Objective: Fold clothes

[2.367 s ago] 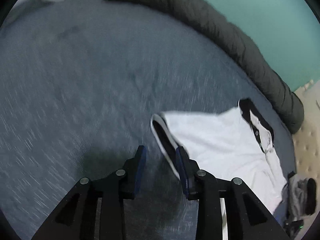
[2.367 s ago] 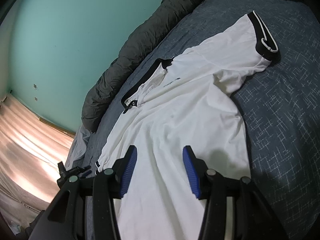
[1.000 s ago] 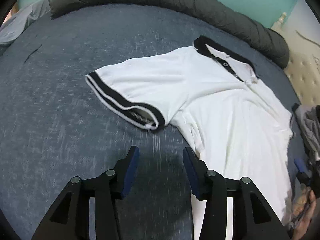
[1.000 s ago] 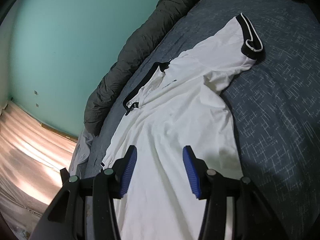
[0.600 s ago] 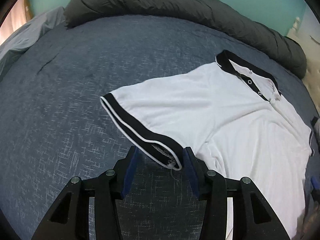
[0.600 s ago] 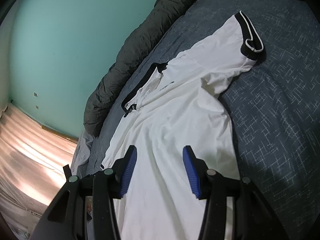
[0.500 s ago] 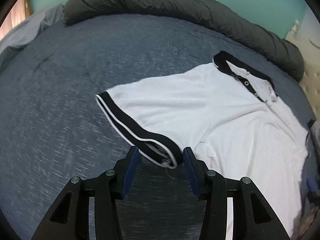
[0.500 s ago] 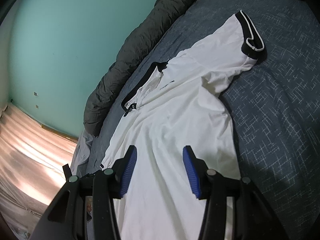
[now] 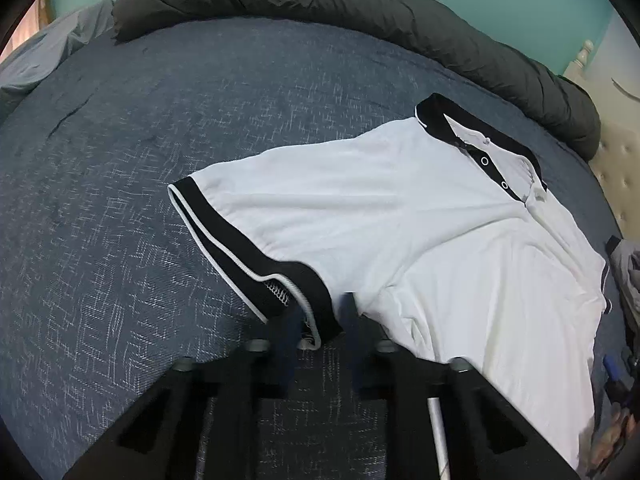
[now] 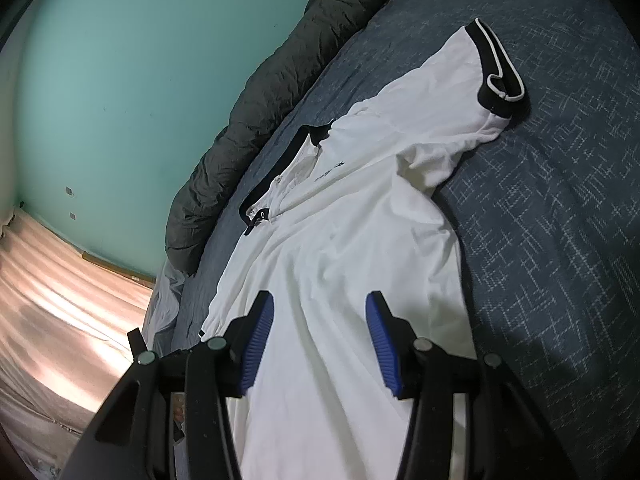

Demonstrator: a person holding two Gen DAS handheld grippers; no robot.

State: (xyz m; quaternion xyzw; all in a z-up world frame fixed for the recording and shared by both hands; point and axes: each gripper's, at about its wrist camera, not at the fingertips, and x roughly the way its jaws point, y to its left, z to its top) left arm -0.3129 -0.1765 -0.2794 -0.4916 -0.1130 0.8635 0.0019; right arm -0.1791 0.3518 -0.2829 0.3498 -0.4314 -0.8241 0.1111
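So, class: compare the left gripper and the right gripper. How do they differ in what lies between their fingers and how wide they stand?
The left gripper has the shirt's black sleeve cuff between its fingers; the right gripper hovers over the shirt's white body, gripping nothing. The left's fingers stand closer together and look blurred; the right's stand wide and sharp. Both have blue pads on black frames and point at the same shirt.
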